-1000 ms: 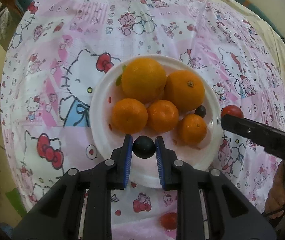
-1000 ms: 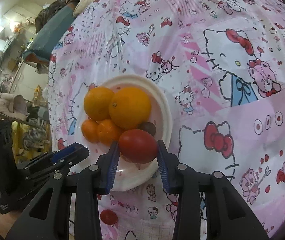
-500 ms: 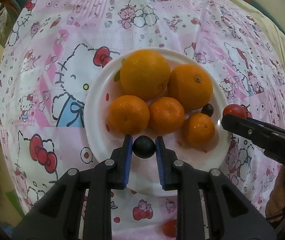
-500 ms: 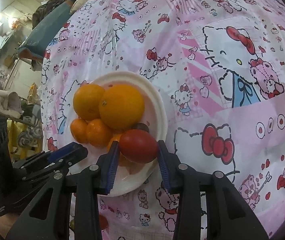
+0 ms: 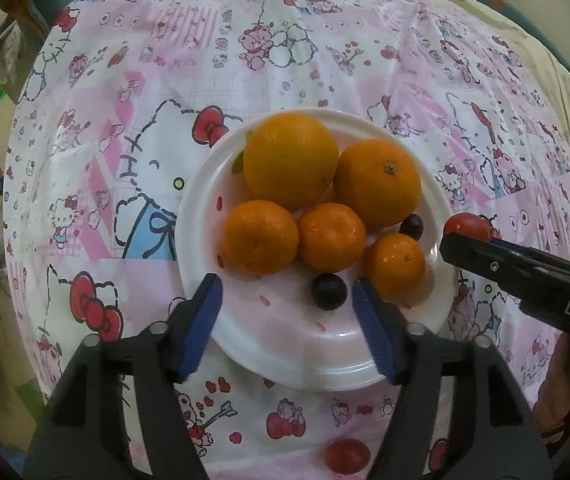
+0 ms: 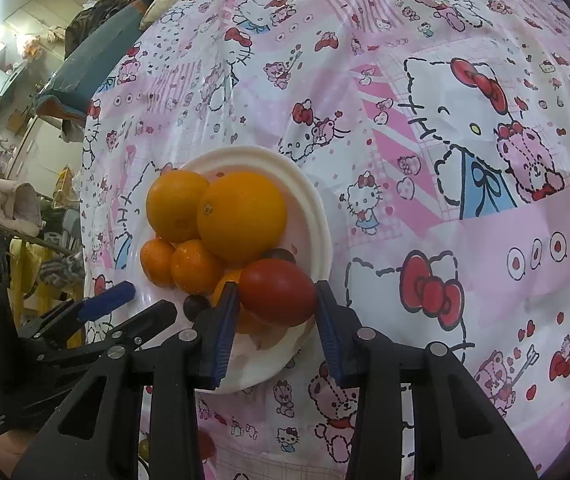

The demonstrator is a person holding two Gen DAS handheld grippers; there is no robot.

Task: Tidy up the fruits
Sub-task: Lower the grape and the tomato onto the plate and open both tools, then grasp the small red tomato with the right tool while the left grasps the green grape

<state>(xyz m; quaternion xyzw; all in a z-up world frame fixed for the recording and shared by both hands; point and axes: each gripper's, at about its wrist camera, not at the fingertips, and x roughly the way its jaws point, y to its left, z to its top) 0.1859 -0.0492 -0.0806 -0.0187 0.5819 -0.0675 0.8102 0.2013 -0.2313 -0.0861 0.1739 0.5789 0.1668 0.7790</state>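
Observation:
A white plate (image 5: 285,352) holds two big oranges (image 5: 291,164), three small mandarins (image 5: 261,242) and two dark grapes. One grape (image 5: 328,291) lies loose on the plate between the jaws of my left gripper (image 5: 287,300), which is open and empty. My right gripper (image 6: 277,300) is shut on a red tomato (image 6: 277,293) and holds it over the plate's near rim (image 6: 321,216). The right gripper also shows in the left wrist view (image 5: 525,272) at the plate's right edge. The second grape (image 5: 411,225) sits behind the mandarins.
A pink Hello Kitty cloth (image 5: 125,140) covers the table. A small red tomato (image 5: 347,456) lies on the cloth in front of the plate. Room clutter lies beyond the table's far left edge (image 6: 13,200).
My left gripper has opened and let go of the dark grape, which now lies on the plate. My right gripper still holds the tomato and has shifted slightly over the rim.

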